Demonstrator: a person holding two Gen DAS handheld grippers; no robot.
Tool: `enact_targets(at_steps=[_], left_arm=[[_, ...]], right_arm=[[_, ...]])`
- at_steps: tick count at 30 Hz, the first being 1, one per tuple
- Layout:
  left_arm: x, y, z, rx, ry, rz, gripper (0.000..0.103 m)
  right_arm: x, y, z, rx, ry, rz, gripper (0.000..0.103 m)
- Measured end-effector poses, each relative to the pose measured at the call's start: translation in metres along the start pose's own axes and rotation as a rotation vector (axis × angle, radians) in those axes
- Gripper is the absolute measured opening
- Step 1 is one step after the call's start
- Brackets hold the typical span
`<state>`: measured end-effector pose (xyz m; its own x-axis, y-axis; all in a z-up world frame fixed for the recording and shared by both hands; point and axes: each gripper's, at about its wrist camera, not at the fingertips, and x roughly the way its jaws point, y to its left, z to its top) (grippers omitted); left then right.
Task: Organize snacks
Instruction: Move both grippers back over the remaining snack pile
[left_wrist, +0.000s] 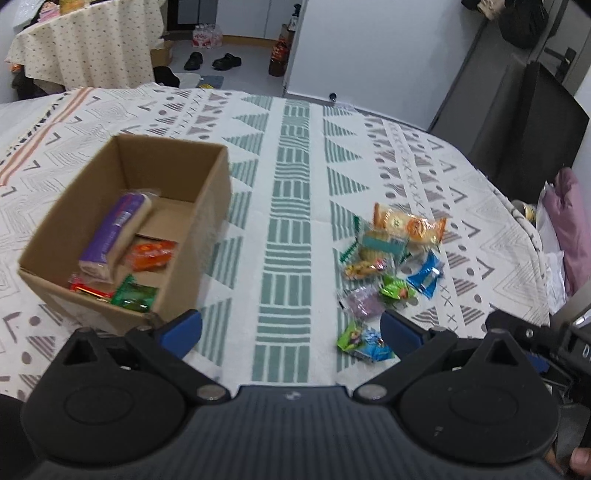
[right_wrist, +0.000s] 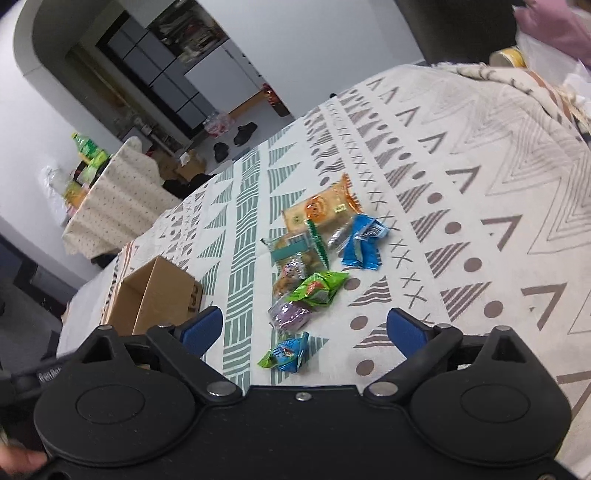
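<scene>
Both my grippers are spread wide and carry nothing: right gripper, left gripper. Nearest to the right one is a small green-and-blue crinkled foil snack packet, lying between its blue fingers, a bit left of centre and just ahead of the tips, so I judge this the next pick and the right hand the nearer one. Its long axis runs roughly crosswise to the fingers, tilted slightly, so a straight descent should straddle the short width. In the left view the same packet sits beside the right-hand finger, off to the side, not between them. Beyond it the pile runs away from me over the patterned woven tablecloth: purple clear pouch, bright green packet, teal-labelled biscuit bag, blue wrapper, orange cracker pack farthest. Open brown cardboard box stands left of the pile, well apart. Only the left view looks into it: a long purple pack, orange, red and green packets inside. The right view shows only its outer walls and hides the contents.
</scene>
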<state>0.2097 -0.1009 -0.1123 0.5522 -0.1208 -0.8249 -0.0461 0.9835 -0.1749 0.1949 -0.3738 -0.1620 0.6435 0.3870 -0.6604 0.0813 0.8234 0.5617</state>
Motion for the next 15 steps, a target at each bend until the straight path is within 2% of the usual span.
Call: enact_targets(at_steps=[6,15], left_arm=[[0.023,-0.015,-0.008,0.012,0.025,-0.032,0.100],[0.059,-0.033,-0.014,0.004,0.076,-0.075,0.083]], right_arm=[[0.008,-0.015,0.004,0.076,0.004,0.011,0.085],[0.022,-0.026,0.005,0.126,0.048,0.034,0.072]])
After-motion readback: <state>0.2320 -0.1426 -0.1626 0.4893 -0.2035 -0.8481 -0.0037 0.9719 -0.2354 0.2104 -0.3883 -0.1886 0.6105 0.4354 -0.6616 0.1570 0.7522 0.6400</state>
